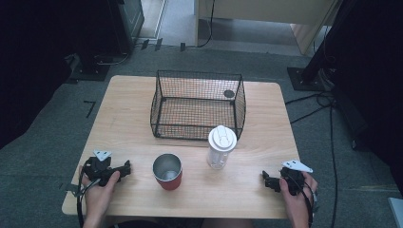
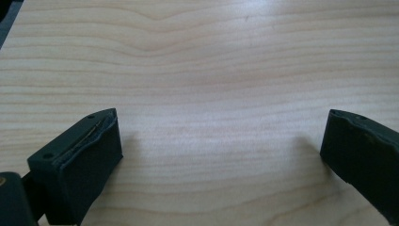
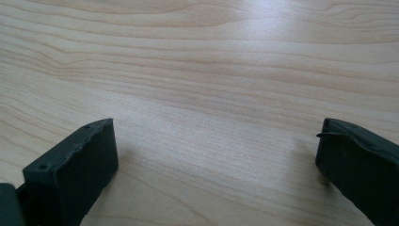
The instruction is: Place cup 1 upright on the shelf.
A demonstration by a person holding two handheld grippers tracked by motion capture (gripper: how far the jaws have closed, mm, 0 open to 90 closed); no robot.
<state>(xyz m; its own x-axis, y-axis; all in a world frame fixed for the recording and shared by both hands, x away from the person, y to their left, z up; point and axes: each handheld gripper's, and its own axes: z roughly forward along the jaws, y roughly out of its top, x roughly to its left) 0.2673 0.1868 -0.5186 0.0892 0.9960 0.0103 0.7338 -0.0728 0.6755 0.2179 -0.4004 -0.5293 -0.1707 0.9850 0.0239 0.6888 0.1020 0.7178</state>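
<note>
Wire basket (image 1: 198,105), black mesh, standing at the middle of the far half of the wooden worktop (image 1: 128,99); open at the top, with one small dark round thing (image 1: 229,93) lying on its floor at the far right corner, too small to make out. Red cup (image 1: 167,171) with a bare metal inside, upright near the front edge, nothing visible in it. Clear bottle (image 1: 221,147) with a white lid, upright, just right of the cup and just before the basket's near right corner; its contents cannot be told. Left tongs (image 1: 126,168), held in the person's left hand (image 1: 100,186) at the front left, resting low on the worktop and pointing toward the cup, near it but apart; jaws wide apart over bare wood in the left gripper view. Right tongs (image 1: 266,179), held in the right hand (image 1: 297,190) at the front right, pointing left toward cup and bottle, well apart from both; jaws wide apart, nothing between them.
</note>
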